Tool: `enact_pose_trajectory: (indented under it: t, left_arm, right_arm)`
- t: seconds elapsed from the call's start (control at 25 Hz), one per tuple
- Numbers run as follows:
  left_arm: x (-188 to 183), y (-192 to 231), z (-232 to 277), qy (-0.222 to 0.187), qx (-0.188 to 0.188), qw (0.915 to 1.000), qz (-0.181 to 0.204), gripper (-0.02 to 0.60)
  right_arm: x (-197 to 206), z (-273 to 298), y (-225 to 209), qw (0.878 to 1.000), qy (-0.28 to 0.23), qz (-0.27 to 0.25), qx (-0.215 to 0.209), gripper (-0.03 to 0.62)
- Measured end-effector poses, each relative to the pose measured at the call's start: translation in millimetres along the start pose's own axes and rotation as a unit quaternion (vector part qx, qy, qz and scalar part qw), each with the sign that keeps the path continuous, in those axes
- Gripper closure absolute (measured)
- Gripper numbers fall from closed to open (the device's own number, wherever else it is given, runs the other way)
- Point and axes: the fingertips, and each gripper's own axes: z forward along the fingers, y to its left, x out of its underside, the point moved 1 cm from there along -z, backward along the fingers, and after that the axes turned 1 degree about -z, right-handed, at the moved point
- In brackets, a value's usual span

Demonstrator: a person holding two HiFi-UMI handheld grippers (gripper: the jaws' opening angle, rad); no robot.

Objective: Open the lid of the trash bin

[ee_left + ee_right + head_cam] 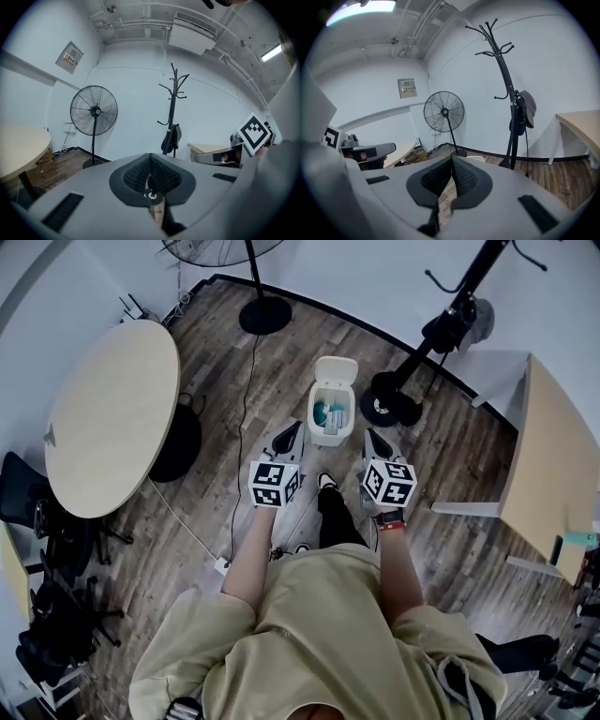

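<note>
trash bin (pixel 328 434) before shoe (pixel 325 481) | table (pixel 112 413) left | stand base (pixel 394 401) right, maybe touching bin

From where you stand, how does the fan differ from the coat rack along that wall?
The fan ends in a round wire cage on its pole, while the coat rack ends in curved hooks. The coat rack looks taller than the fan. Something dark, perhaps a cap, hangs on the coat rack, and nothing hangs on the fan. Both are black, upright on a single pole, and stand near the white wall.
</note>
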Motion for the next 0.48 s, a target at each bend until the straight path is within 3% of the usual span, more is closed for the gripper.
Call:
enact_pose_trajectory:
  t: [0.48]
  left_arm:
    - [-16.2,0.7,-11.4,-0.029,-0.023,0.9993,0.005,0.560]
  right_arm:
    - [-27.1,-18.3,11.3,0.999,-0.050,-0.013,0.014,0.579]
